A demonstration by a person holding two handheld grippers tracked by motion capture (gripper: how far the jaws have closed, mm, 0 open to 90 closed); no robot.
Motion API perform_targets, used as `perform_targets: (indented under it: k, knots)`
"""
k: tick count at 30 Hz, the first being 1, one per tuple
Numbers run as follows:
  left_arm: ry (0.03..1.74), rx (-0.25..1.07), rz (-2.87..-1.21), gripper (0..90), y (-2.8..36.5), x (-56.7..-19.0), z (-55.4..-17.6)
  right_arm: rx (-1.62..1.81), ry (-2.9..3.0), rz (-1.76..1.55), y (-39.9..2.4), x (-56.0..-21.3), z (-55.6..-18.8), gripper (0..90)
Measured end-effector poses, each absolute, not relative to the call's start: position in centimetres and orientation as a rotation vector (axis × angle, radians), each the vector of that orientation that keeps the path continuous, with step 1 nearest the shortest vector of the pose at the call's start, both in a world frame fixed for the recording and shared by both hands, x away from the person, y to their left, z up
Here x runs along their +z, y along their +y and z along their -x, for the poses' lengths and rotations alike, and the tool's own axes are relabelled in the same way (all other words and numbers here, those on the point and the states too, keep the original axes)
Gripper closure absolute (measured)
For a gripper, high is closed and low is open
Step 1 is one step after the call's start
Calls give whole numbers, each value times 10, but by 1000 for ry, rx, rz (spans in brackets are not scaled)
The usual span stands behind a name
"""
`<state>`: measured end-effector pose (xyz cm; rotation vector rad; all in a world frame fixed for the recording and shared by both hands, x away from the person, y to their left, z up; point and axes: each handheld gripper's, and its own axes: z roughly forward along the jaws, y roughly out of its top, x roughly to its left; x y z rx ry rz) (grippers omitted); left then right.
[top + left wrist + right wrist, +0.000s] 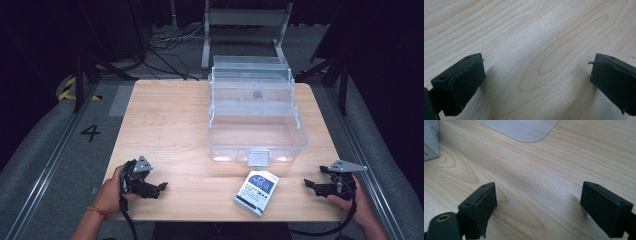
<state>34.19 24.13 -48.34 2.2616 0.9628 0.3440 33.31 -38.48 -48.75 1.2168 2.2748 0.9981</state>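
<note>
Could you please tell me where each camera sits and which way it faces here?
High view: above the person's side, facing forward and down on the table; both hands, left tongs, right tongs.
Left gripper view: on the left tongs, facing bare wood.
Right gripper view: on the right tongs, facing the carton and clear box, shared with the high view.

Even overhead light falls on the pale wooden table point(170, 125), while the floor and far background sink into darkness. The high view is soft and slightly grainy. The clear plastic storage box point(255, 120) carries pale sheen on its walls. In both gripper views soft shadows spread beside the blurred near jaws
</note>
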Motion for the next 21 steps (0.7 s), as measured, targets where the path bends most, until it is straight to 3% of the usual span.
perform_targets:
  k: [13,21]
  knots:
    - [874,308,-2292,1,239,-483,-353,995,2280,-1213,-385,-487,-334,146]
    - [930,325,-2276,3,235,-483,-348,940,2329,-1152,-380,-482,-333,168]
